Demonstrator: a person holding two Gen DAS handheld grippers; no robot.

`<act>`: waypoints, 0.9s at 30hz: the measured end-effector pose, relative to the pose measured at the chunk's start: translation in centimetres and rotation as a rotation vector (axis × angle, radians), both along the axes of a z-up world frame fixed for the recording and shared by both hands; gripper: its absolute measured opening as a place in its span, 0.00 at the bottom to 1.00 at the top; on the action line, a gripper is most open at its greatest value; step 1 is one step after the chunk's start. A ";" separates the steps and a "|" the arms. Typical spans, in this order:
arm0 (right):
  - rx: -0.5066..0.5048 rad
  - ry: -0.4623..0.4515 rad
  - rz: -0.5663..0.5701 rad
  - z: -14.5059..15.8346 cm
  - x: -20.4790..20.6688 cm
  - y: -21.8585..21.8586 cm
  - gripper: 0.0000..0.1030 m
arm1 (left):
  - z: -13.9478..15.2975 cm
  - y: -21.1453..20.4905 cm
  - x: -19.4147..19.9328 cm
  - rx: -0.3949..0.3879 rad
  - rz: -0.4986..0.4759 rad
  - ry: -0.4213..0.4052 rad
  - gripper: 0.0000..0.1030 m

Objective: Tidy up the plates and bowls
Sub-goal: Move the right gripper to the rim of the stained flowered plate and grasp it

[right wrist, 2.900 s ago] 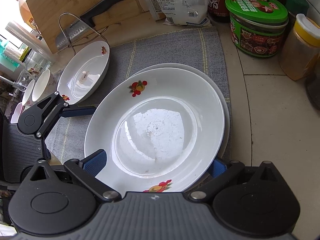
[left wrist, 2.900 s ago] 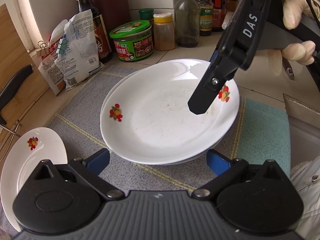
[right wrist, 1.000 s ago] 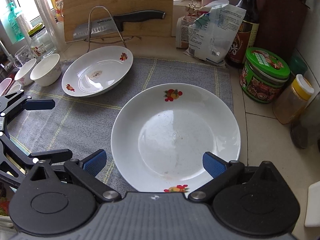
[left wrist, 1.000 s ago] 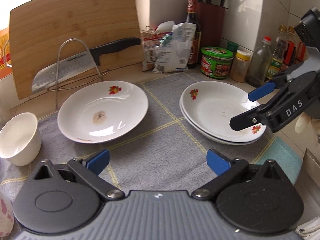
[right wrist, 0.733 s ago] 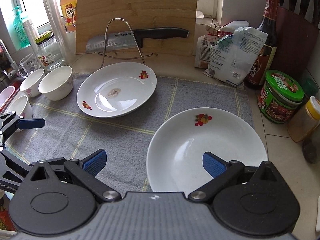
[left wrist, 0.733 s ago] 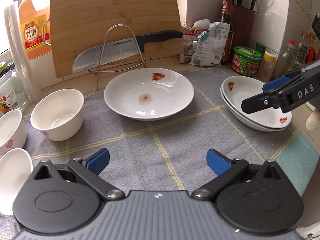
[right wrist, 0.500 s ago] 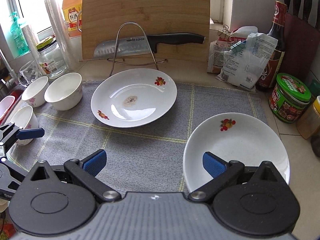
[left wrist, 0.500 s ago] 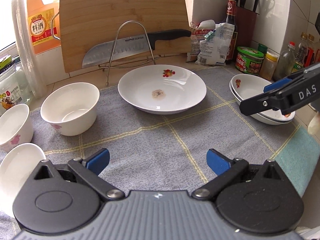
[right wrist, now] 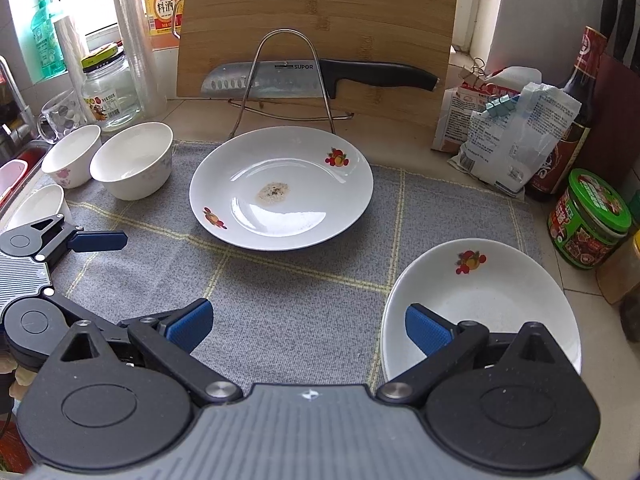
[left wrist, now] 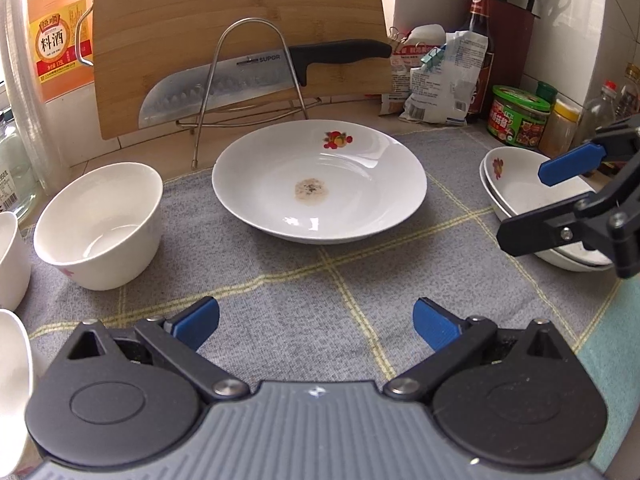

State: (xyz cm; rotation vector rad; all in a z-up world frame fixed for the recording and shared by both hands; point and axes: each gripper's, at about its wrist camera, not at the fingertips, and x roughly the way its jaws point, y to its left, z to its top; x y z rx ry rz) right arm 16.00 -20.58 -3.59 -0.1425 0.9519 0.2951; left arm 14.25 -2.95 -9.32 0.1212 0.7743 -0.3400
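Left gripper (left wrist: 316,318): fingers spread wide, nothing between them, held above the grey checked mat (left wrist: 304,304) near the front edge of the desk. Right gripper (right wrist: 308,322): likewise spread and empty, above the front right part of the mat, its right finger over the rim of the stacked plates (right wrist: 492,296).

Plates: one lone plate (left wrist: 320,188) lies flat at the middle of the mat toward the back edge of the desk, fruit print on its rim, with a brownish stain (left wrist: 311,191) at its centre. The stacked plates sit at the right edge of the mat; the left wrist view shows two rims, one nested in the other. The two plate positions are apart, with bare mat between them.

Bowls: a white bowl (left wrist: 100,224) stands upright on the left part of the mat, near the lone plate but not touching it. A second bowl (right wrist: 72,156) stands just beside it to the left; whether they touch cannot be determined. A third bowl (right wrist: 38,204) is at the left edge, partly hidden behind the left gripper in the right wrist view.

Background along the back edge: a wooden cutting board (left wrist: 236,28) leaning upright, a knife (left wrist: 256,78) lying across a wire rack (left wrist: 250,88) in front of it. At the back right corner: clipped bags (right wrist: 508,132), a dark bottle (right wrist: 576,112), and a green-lidded jar (right wrist: 590,220).
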 end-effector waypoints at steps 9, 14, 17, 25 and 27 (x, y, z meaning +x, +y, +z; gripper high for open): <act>0.048 0.021 0.152 -0.6 5.1 -2.1 1.00 | -1.8 -2.1 2.5 0.014 0.059 0.074 0.99; 0.063 0.065 0.204 -1.4 7.6 -2.1 1.00 | -2.1 -2.5 2.7 0.033 0.039 0.050 0.99; 0.070 0.090 0.227 -1.9 8.7 -1.8 1.00 | -2.2 -2.5 3.3 0.030 0.017 0.028 0.99; 0.061 0.156 0.232 -3.8 12.3 -1.2 1.00 | -2.3 -2.6 5.1 0.023 -0.014 0.006 0.99; 0.074 0.179 0.232 -4.2 13.4 -1.2 1.00 | -2.3 -2.6 5.4 0.021 -0.024 0.002 0.99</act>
